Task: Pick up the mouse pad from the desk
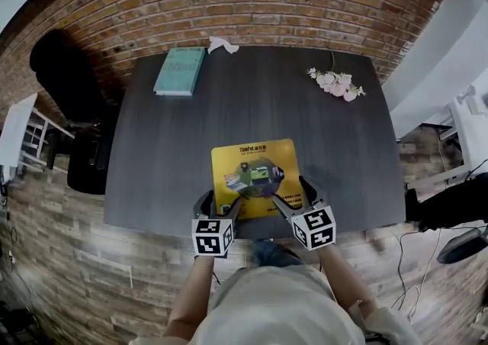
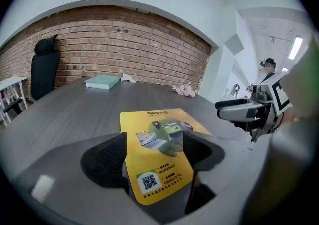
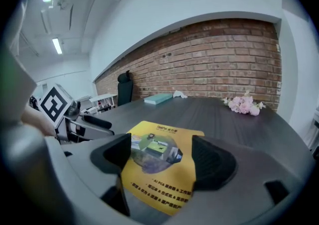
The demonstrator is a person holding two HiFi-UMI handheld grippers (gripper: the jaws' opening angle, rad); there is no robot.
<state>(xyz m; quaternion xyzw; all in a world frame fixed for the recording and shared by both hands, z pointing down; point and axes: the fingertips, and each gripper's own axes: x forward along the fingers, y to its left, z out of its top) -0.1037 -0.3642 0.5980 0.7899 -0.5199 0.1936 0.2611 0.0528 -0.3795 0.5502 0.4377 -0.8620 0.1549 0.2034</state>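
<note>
Head view: mouse pad (image 1: 229, 164) near desk (image 1: 168, 168) edge.

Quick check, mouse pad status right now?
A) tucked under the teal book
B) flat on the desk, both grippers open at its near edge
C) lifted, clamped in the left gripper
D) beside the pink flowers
B: the yellow mouse pad lies flat on the desk near its front edge, and the left gripper and right gripper both stand open at the pad's near edge, neither pinching it.
</note>
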